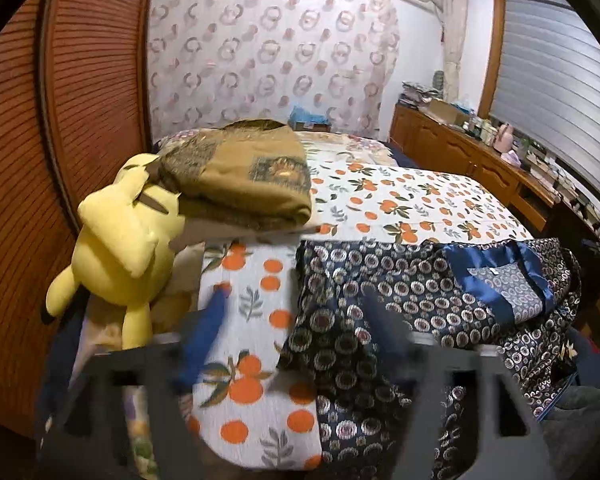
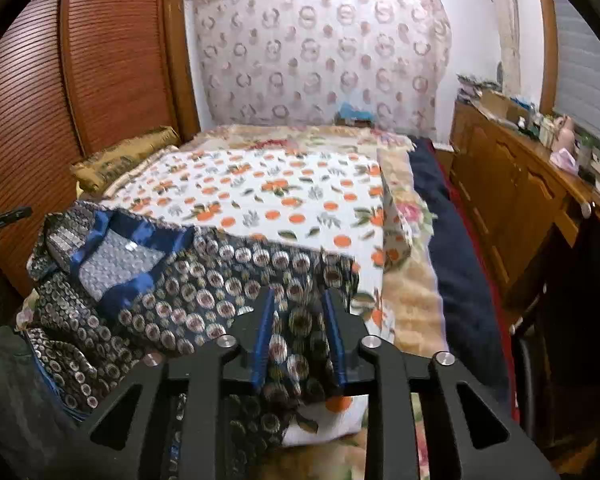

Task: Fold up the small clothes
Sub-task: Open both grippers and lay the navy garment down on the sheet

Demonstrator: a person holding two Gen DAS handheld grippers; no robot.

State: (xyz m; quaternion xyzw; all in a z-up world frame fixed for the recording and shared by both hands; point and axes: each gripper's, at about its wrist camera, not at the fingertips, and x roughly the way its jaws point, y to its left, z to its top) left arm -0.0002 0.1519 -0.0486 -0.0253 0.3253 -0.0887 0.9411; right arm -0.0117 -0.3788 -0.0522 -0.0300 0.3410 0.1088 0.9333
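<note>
A dark navy garment with ring print and a blue satin collar [image 1: 440,296] lies spread on the near end of the orange-print bed sheet [image 1: 400,200]. My left gripper [image 1: 296,288] is blurred, its fingers wide apart over the garment's left edge and the sheet. In the right wrist view the same garment [image 2: 172,288] lies at the lower left, and my right gripper [image 2: 298,300] has its blue-padded fingers closed around a bunched fold of it.
A yellow plush toy [image 1: 120,244] and folded olive-brown bedding [image 1: 244,176] sit at the bed's left. A wooden louvred wardrobe [image 1: 60,120] stands on the left, and a cluttered wooden dresser [image 2: 520,168] on the right.
</note>
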